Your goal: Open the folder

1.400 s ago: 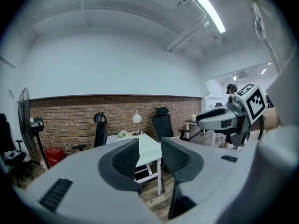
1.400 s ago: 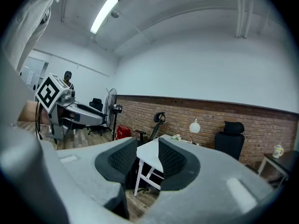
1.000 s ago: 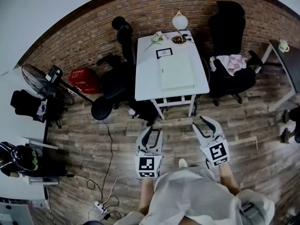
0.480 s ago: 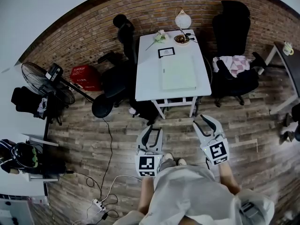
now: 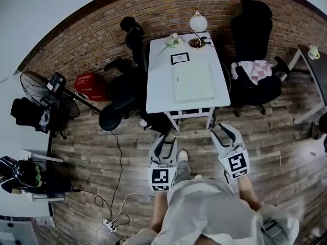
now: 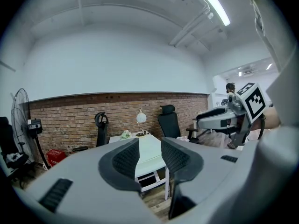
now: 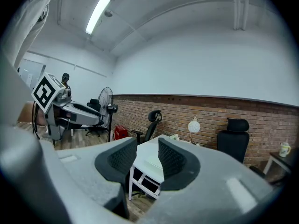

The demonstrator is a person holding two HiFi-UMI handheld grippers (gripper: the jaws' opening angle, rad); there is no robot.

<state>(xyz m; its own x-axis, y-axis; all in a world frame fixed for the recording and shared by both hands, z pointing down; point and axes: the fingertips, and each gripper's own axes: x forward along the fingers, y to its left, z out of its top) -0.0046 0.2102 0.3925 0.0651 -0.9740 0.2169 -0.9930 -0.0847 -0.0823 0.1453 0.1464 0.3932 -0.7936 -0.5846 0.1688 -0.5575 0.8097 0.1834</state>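
A pale green folder (image 5: 193, 81) lies closed and flat on the white table (image 5: 158, 93), near its front right part. In the head view my left gripper (image 5: 164, 141) and my right gripper (image 5: 225, 131) hang over the wooden floor, short of the table's front edge. Both stand open with nothing between the jaws. The left gripper view looks between its open pads (image 6: 125, 159) at the table (image 6: 152, 152). From the right gripper view the table (image 7: 148, 164) with the folder (image 7: 154, 162) shows through the gap.
A white globe lamp (image 5: 196, 22), a small framed card (image 5: 179, 58) and a flower (image 5: 170, 41) stand at the table's far end. Black office chairs (image 5: 253, 65) flank the table; one holds a checked cloth (image 5: 253, 68). A fan (image 5: 43, 88), red crate (image 5: 91, 87) and floor cables (image 5: 118, 198) lie left.
Both grippers have come a little closer to the table. The person's feet have shifted, one shoe stepping forward between the grippers. Jaws stay as they were.
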